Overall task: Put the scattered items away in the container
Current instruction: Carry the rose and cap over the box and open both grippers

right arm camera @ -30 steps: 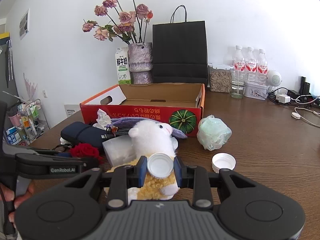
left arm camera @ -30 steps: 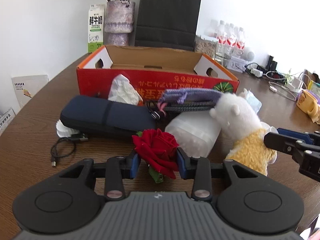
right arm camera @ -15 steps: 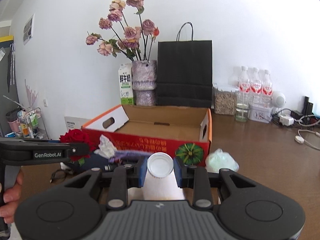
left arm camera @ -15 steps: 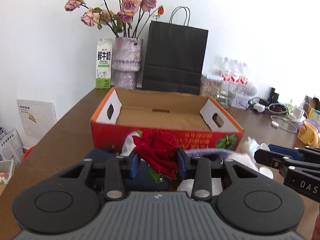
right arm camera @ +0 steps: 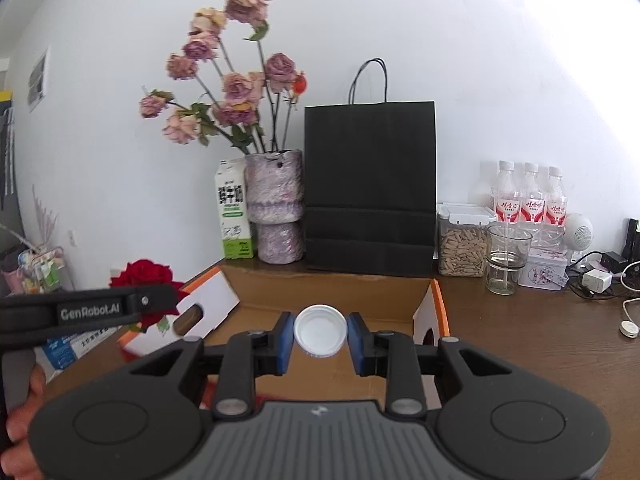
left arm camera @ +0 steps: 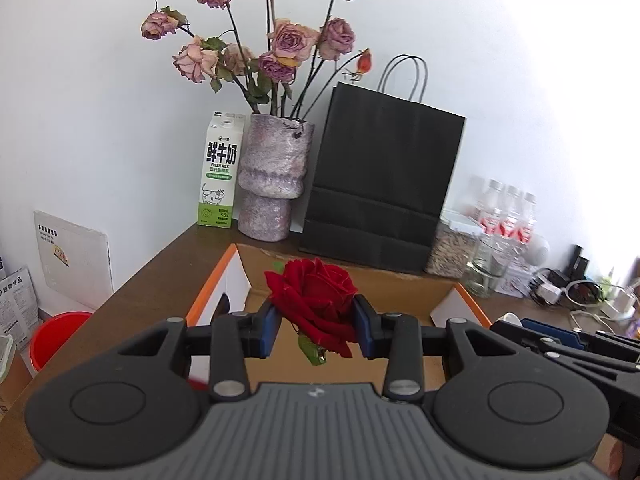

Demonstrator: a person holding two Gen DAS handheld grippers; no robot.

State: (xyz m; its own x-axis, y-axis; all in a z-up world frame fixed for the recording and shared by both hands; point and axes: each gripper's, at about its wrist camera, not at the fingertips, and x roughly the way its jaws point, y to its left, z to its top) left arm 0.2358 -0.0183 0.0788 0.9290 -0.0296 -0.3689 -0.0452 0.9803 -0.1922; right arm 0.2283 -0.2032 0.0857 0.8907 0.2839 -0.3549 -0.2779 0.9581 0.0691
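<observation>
Fingers (left arm camera: pixel 267 330) of the left gripper (left arm camera: pixel 316 330) are clenched on a red fabric rose with a green leaf (left arm camera: pixel 316 302), and those of the right gripper (right arm camera: pixel 320 338) pinch a round white plastic bottle cap (right arm camera: pixel 320 331) by its rim. Both things hang in the air over the open brown cardboard box with orange edges and a red outer face (right arm camera: pixel 332 292), which stands on the dark wooden table (right arm camera: pixel 520 340) in front of a black paper bag (right arm camera: pixel 370 188) and a mottled purple vase of dried roses (right arm camera: pixel 276 204).

I judge this to be the carry-and-drop step. The next move calls for bringing each load a little further over the box floor, then letting go so that both fall inside and not on the rim.

A second ago both grippers sat low among the scattered items, with a plush toy and a dark pouch close by. Now they have risen and gone forward, and those items are out of view below.
</observation>
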